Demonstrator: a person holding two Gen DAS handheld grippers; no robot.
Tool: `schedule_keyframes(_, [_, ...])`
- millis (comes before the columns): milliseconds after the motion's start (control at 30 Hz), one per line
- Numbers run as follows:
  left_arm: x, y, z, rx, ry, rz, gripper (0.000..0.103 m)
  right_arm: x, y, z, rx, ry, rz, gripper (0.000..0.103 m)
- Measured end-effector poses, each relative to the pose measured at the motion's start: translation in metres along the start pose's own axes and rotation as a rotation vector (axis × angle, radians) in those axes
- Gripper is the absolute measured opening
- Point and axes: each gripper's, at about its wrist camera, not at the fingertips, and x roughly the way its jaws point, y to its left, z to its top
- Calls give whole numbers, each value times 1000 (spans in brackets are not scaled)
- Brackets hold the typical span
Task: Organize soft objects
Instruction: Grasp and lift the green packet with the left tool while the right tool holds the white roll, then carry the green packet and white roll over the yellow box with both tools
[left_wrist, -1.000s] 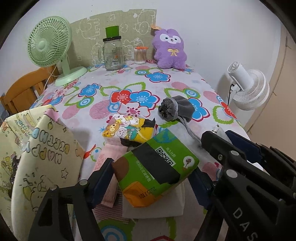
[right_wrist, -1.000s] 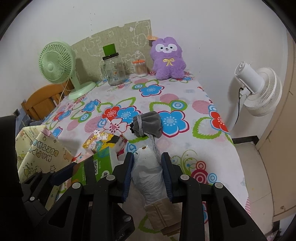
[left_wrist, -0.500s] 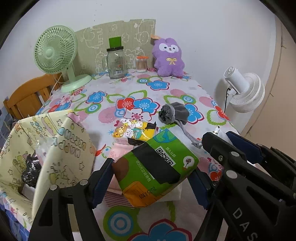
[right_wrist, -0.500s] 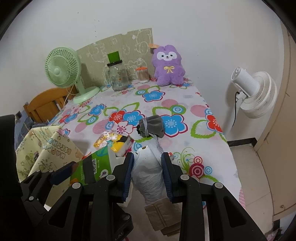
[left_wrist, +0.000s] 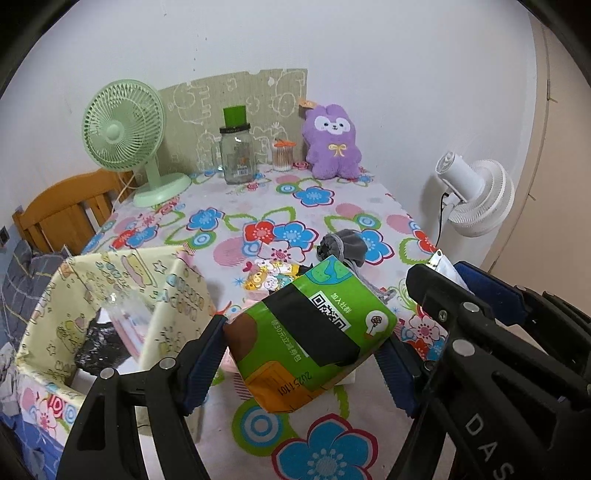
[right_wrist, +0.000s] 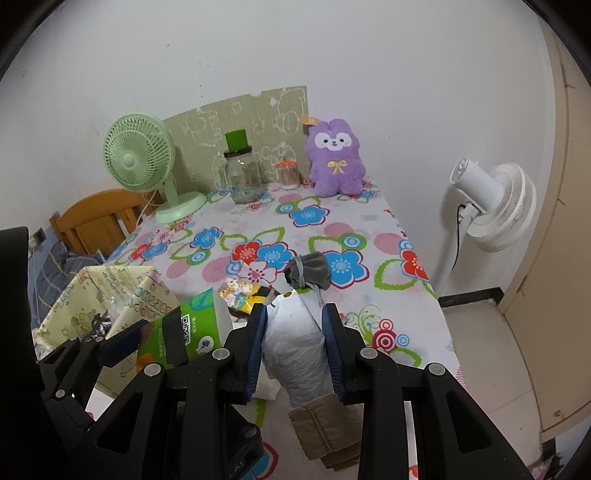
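My left gripper (left_wrist: 306, 354) is shut on a green tissue pack (left_wrist: 314, 332) and holds it above the flowered table (left_wrist: 332, 206). That pack (right_wrist: 184, 332) also shows at the left of the right wrist view. My right gripper (right_wrist: 293, 328) is shut on a white plastic roll (right_wrist: 295, 339) with a brown paper end, lifted off the table. A grey drawstring pouch (left_wrist: 343, 245) and a yellow cartoon packet (left_wrist: 269, 280) lie on the cloth beyond. A yellow fabric bin (left_wrist: 74, 317) with dark items inside stands at the left. A purple plush toy (left_wrist: 332, 142) sits at the back.
A green desk fan (left_wrist: 125, 136), a glass jar (left_wrist: 236, 155) and a small cotton-swab jar (left_wrist: 282, 155) stand along the back wall. A white fan (left_wrist: 476, 195) stands off the table's right edge. A wooden chair (left_wrist: 62, 214) is at the left.
Both grippers have risen and pulled back from the table with their loads still held. The table looks farther off and the yellow bin's inside has come into view.
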Motion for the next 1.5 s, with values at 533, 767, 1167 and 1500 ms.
schedule_keyframes(533, [-42, 26, 9, 24, -61, -18, 79, -44, 35, 11, -28, -69, -4, 34])
schedule_keyframes(767, [-49, 46, 10, 24, -71, -11, 79, -47, 57, 14, -46, -78, 9, 34])
schedule_keyframes(1167, [-52, 85, 11, 8, -76, 19, 79, -37, 97, 19, -89, -77, 58, 34])
schedule_keyframes(1500, [-43, 121, 11, -14, -61, 43, 79, -17, 129, 23, -123, -59, 113, 34])
